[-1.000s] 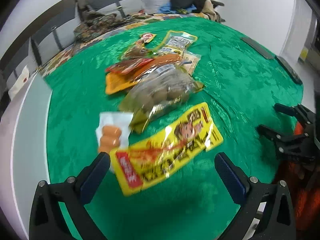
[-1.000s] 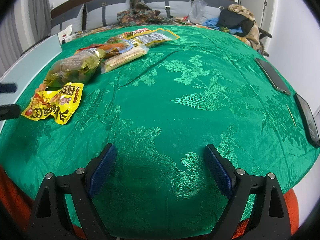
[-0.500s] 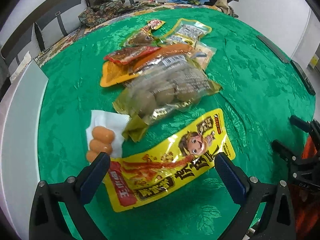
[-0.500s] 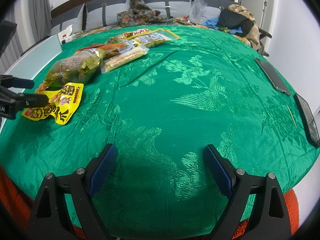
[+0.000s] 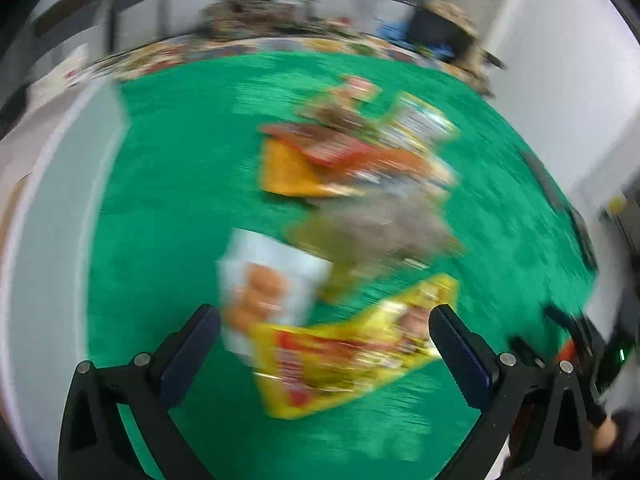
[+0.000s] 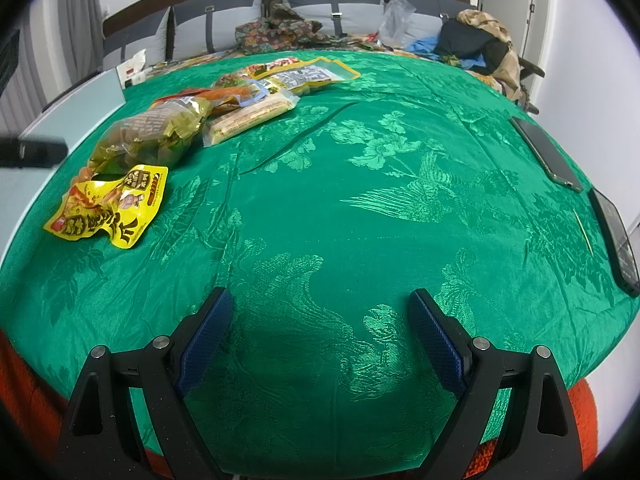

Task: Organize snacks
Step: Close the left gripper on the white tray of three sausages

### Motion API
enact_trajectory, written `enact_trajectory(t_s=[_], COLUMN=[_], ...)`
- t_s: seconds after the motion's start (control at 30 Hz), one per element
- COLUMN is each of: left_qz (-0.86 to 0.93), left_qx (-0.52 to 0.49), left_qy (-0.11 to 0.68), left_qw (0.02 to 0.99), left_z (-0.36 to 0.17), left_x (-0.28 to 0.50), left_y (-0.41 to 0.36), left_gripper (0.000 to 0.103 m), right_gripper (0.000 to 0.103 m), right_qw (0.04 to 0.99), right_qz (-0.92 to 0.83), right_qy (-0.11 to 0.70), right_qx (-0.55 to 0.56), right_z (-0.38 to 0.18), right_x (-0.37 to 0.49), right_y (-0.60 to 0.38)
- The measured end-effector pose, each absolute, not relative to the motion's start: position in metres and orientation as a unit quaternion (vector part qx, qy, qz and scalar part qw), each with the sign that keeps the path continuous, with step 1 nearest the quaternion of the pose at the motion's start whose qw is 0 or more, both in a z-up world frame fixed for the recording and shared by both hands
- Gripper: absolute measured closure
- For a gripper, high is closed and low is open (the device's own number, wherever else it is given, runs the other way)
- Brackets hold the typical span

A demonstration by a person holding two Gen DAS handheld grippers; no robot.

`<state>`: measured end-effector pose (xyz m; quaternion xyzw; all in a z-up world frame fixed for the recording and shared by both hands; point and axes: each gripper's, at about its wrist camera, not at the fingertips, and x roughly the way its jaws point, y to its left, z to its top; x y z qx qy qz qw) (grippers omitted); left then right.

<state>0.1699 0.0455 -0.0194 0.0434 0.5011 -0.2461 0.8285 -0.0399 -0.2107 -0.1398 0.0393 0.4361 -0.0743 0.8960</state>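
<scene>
Left gripper (image 5: 324,320), jaws spread, lines up on the yellow packet (image 5: 344,356) at twelve o'clock; right gripper (image 6: 320,312) idles, spread, empty. Next: descend, pinch.

Motion blur smears the snack packets (image 5: 352,200) in the left wrist view, their print unreadable.

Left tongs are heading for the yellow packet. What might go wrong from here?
1. The left view is heavily blurred, so aim is uncertain as the open left tongs frame the yellow packet.
2. The white sausage pack touches or tucks under that packet's end and might get dragged or pinched along.
3. The yellow packet lies flat on the green cloth; closing tongs may bunch fabric.
</scene>
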Motion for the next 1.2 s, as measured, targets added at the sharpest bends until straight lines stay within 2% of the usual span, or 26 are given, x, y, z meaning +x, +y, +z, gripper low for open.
enact_trajectory(t_s=[0.13, 0.43, 0.83, 0.87, 0.93, 1.0, 1.2], left_qz=[-0.215, -0.195, -0.14, -0.129, -0.115, -0.104, -0.101], left_qx=[0.043, 0.213, 0.129, 0.122, 0.092, 0.062, 0.03], left_qy=[0.512, 0.529, 0.573, 0.57, 0.571, 0.574, 0.576], left_qw=[0.83, 0.798, 0.797, 0.802, 0.808, 0.81, 0.81], left_z=[-0.019, -0.064, -0.096, -0.096, -0.095, -0.094, -0.094], left_x=[0.193, 0.205, 0.237, 0.238, 0.241, 0.244, 0.24], left_y=[0.068, 0.015, 0.038, 0.045, 0.062, 0.08, 0.115], left_gripper=[0.0, 0.001, 0.001, 0.002, 0.018, 0.027, 0.027], right_gripper=[0.011, 0.011, 0.011, 0.011, 0.011, 0.011, 0.011], right_qw=[0.896, 0.896, 0.896, 0.897, 0.897, 0.897, 0.898], right_qz=[-0.077, -0.076, -0.073, -0.073, -0.073, -0.072, -0.072], right_qy=[0.436, 0.437, 0.435, 0.435, 0.435, 0.434, 0.433], right_qx=[0.041, 0.041, 0.039, 0.039, 0.039, 0.038, 0.038], right_z=[-0.139, -0.139, -0.139, -0.139, -0.139, -0.139, -0.139], right_x=[-0.039, -0.038, -0.038, -0.038, -0.038, -0.038, -0.039], right_y=[-0.21, -0.21, -0.209, -0.209, -0.209, -0.209, -0.21])
